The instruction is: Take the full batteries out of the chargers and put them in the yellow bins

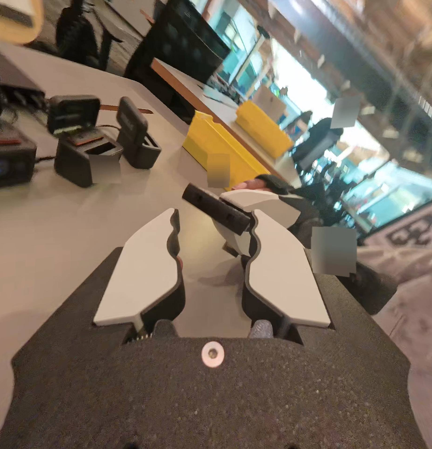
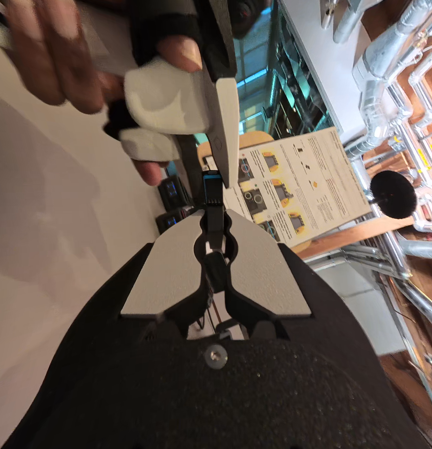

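In the right wrist view my right gripper is shut on a black battery with a blue end, held in the air. In the left wrist view my left gripper is open and empty. The right gripper reaches in from the right there and holds the battery just past my left fingertips, close to the right one. A left finger stands beside the battery's tip. Two yellow bins sit on the white table beyond. Open black chargers stand at the left.
Another black charger with a lit display is at the far left edge. A person's hand holds the left gripper's white handle. A printed sheet stands behind. People and chairs are far back. Both grippers' tips are close together, under 4 cm apart.
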Motion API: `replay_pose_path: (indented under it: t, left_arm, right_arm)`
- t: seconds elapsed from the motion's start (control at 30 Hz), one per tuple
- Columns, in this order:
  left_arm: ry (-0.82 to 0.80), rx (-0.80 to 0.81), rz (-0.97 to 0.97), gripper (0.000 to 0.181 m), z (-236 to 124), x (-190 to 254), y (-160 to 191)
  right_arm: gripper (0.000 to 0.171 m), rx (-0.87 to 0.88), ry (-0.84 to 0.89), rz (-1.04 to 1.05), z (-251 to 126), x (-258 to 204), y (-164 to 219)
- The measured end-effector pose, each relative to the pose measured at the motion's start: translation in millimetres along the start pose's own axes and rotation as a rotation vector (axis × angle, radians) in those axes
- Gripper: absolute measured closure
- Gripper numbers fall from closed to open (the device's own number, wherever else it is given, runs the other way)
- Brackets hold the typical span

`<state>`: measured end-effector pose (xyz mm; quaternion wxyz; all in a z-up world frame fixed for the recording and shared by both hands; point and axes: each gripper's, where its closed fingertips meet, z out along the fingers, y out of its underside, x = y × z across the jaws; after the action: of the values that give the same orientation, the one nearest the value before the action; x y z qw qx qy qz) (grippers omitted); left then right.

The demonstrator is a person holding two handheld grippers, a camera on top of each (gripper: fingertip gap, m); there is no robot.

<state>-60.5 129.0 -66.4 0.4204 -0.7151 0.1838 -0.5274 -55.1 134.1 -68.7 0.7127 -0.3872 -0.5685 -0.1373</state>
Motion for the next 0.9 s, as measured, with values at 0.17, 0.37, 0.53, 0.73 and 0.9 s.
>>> replay_pose_path:
  t: [0.17, 0.37, 0.53, 0.73, 0.9]
  left_arm:
    - [-0.051, 0.103, -0.249, 0.138, 10.3, -6.4, 8.3]
    - [-0.1, 0.179, -0.362, 0.158, 20.9, -13.9, 9.0]
    - [-0.083, 0.187, -0.337, 0.165, 21.1, -22.2, 6.4]
    - [-0.051, 0.054, 0.046, 0.166, 2.7, -25.5, 10.8]
    - [-0.156, -0.224, 0.599, 0.167, -3.0, -27.9, 44.1]
  right_arm:
    - [0.161, -0.089, 0.045, -0.052, 6.7, 0.6, 17.0]
    - [0.162, -0.144, 0.046, -0.099, 13.4, -10.2, 25.8]
    - [0.146, -0.145, -0.048, -0.011, 13.4, -20.4, 27.7]
    - [0.138, 0.052, -0.304, 0.23, -2.9, -24.0, -7.6]
    - [0.138, 0.031, -0.522, 0.403, -11.4, -13.5, 1.4]
